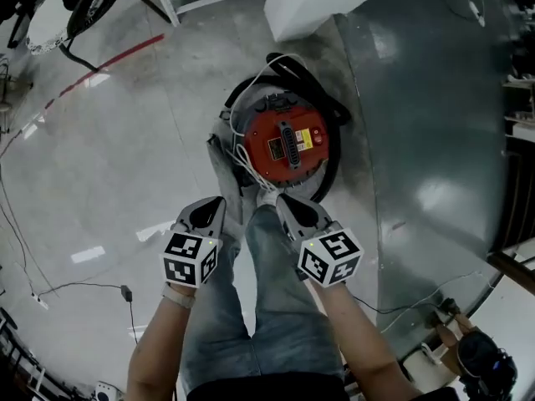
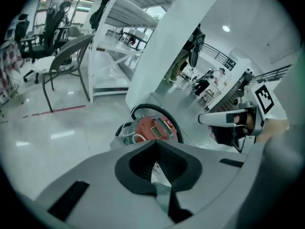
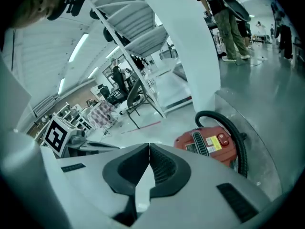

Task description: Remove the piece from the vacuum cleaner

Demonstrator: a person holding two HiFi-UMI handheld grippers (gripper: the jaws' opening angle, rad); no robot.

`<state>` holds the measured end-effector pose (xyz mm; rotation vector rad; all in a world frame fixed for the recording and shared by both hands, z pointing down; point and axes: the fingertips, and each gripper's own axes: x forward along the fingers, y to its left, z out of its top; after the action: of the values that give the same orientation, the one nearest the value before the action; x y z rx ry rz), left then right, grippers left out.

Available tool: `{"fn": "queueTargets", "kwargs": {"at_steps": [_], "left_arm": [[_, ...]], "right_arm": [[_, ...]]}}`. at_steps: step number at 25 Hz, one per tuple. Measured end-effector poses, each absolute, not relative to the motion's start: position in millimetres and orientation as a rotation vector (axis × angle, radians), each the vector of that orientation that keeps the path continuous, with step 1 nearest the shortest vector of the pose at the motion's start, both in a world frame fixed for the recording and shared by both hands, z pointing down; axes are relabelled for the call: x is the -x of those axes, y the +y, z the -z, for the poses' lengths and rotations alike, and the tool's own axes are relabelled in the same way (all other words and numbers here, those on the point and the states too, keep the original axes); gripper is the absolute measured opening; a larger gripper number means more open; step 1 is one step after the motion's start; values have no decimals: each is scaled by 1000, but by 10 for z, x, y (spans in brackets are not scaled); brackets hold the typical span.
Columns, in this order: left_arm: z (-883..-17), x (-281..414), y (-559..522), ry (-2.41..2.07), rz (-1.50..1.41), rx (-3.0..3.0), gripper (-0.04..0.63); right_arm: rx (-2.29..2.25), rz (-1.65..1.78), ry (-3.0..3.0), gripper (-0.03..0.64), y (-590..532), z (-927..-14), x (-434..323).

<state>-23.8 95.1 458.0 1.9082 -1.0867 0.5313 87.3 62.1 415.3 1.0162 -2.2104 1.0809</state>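
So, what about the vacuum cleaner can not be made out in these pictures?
Head view: the person's legs cover the near side of the vacuum cleaner.
Left gripper view: the left claw, shut, hides its lower half.
Right gripper view: the right claw, shut, hides its base.
Yellow label: print too small in all views.

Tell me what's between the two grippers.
The person's jeans-clad leg, shown in the head view. The left gripper and right gripper flank it, both shut.
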Motion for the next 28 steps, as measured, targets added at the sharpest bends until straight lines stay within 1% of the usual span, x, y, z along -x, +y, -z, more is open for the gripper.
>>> {"fn": "queueTargets", "kwargs": {"at_steps": [4,16,28], "left_arm": [[-3966,486,993,-1134,-536,-1985,18],[-2167,1256,1085,-1348,-390,-2093,18],[-472,1348,985,-1509,-286,-2304,20]], "right_arm": [[-1012,-1023,-2279,29,640,-3560,-661],[-978,-759,-2490,29,745,-1770,-136],[-954,-528,-2697,30,701,-151,30]]}}
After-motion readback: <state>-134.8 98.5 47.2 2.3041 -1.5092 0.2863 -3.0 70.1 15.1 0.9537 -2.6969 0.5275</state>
